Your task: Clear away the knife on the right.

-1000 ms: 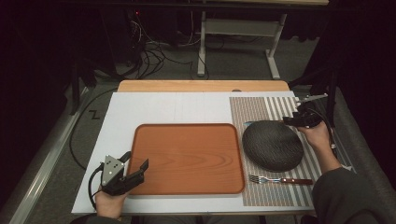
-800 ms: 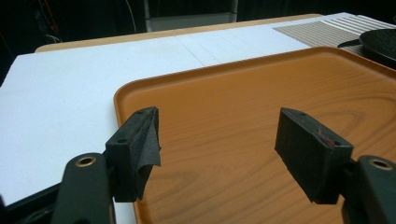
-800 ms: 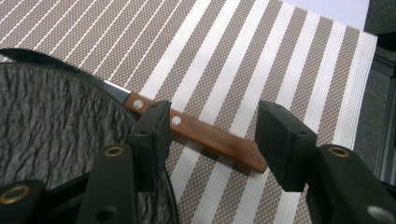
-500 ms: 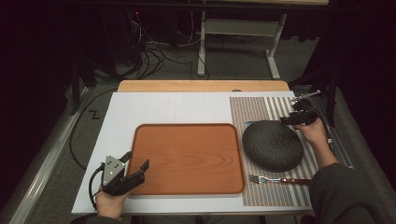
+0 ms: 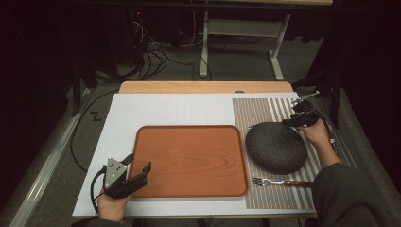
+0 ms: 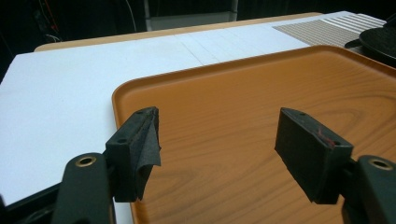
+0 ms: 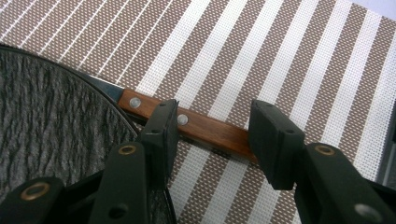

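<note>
**Knife handle between the right jaws, blade tucked under the plate**

The right gripper [image 7: 212,128] hangs over the far right part of the striped placemat [image 7: 289,60], jaws spread, with the wooden handle of a knife [image 7: 205,128] lying between them but not yet pinched. In the high view that gripper [image 5: 299,119] sits just beyond the far right edge of the dark plate [image 5: 276,147]. The knife lies flat on the mat; its blade runs left and disappears under the plate's rim, so how much blade is hidden cannot be told.

The handle looks like riveted wood over steel: stiff, light, and less slippery than bare metal. It is the sensible place to grip, across its width near the second rivet, where the jaws already stand. Because it lies low on a woven mat, the pads likely need to come right down to the surface to catch its sides. The blade probably has to slide out sideways from under the plate rather than lift straight up, or it may tip the plate, which looks heavy and breakable.

The left gripper [image 6: 224,154] waits with jaws spread over the near left corner of the empty orange tray [image 6: 261,93]. A fork [image 5: 276,182] lies on the mat's near edge.
</note>
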A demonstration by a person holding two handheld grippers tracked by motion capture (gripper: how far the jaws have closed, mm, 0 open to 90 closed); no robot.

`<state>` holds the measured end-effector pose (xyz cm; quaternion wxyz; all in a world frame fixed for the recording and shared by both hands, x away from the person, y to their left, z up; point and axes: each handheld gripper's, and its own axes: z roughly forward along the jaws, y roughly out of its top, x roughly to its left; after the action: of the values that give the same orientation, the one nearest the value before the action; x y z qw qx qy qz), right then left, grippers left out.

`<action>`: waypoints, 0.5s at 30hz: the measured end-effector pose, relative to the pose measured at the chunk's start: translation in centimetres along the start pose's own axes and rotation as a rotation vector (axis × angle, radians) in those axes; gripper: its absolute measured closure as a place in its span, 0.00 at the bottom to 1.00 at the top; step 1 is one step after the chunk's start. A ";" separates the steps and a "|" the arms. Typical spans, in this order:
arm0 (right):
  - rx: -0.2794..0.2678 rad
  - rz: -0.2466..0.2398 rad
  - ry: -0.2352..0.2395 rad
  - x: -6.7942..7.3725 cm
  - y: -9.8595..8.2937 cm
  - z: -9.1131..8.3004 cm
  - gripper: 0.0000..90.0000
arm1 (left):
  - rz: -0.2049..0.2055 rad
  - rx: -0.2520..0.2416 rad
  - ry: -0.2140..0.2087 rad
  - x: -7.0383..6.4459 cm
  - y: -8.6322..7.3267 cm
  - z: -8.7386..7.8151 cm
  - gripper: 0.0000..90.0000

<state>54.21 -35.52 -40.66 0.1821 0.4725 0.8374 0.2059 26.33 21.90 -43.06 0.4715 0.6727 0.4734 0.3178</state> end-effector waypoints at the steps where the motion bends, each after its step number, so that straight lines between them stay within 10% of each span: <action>1: 0.000 -0.003 -0.002 0.0 0.0 0.0 0.61 | 0.000 0.000 0.000 0.0 0.0 0.0 0.34; 15: -0.038 -0.011 0.022 -0.3 0.3 0.3 0.53 | -0.001 0.007 0.000 0.0 -0.1 0.1 0.34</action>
<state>54.75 -35.57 -40.71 0.1829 0.4622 0.8378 0.2257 26.40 21.91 -43.14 0.4693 0.6741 0.4748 0.3163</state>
